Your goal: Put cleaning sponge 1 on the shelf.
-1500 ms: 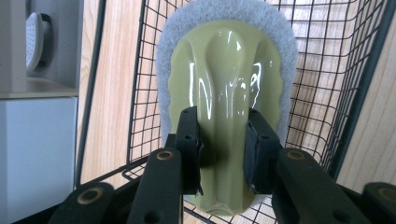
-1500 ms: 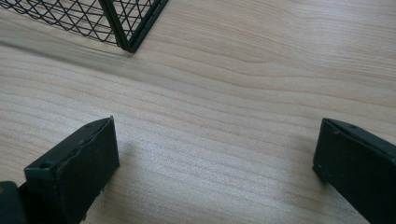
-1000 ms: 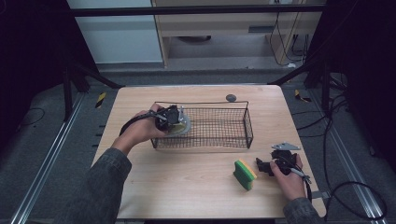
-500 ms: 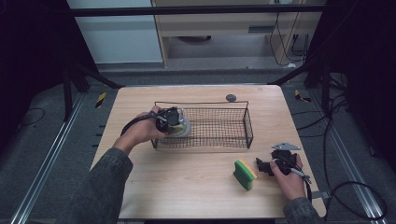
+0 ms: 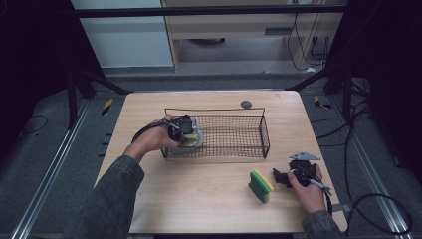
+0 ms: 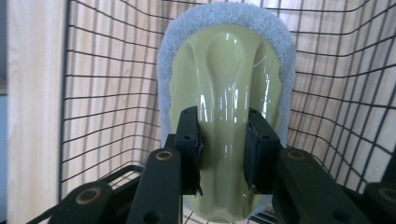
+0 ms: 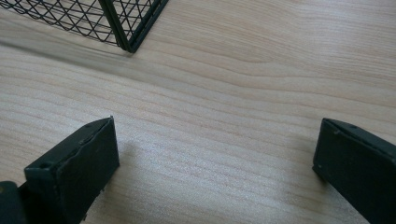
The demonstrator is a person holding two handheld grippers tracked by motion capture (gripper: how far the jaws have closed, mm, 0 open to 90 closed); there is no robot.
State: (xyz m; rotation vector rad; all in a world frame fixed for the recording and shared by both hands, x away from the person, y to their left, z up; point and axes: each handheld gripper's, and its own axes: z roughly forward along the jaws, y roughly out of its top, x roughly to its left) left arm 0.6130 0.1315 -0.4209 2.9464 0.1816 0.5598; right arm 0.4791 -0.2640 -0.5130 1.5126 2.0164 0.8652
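Note:
A pale green scrubber [image 6: 229, 70] with a grey-white pad around it hangs inside the left end of the black wire basket [image 5: 226, 133]. My left gripper [image 6: 223, 135] is shut on the scrubber's glossy handle, one jaw on each side. In the high view the left gripper [image 5: 185, 130] reaches over the basket's left wall, and the scrubber [image 5: 196, 139] shows just beyond it. My right gripper [image 7: 217, 154] stands open low over bare wood, with nothing between its jaws. In the high view the right gripper [image 5: 282, 177] sits just right of a green and yellow sponge [image 5: 261, 186].
The basket's corner [image 7: 126, 23] shows at the top left of the right gripper view. A small dark round object [image 5: 246, 104] lies on the wooden table [image 5: 209, 194] behind the basket. Dark floor and metal rails surround the table.
My left gripper has edged slightly lower at the basket's left end, still holding the scrubber. The right gripper and the sponge have not moved.

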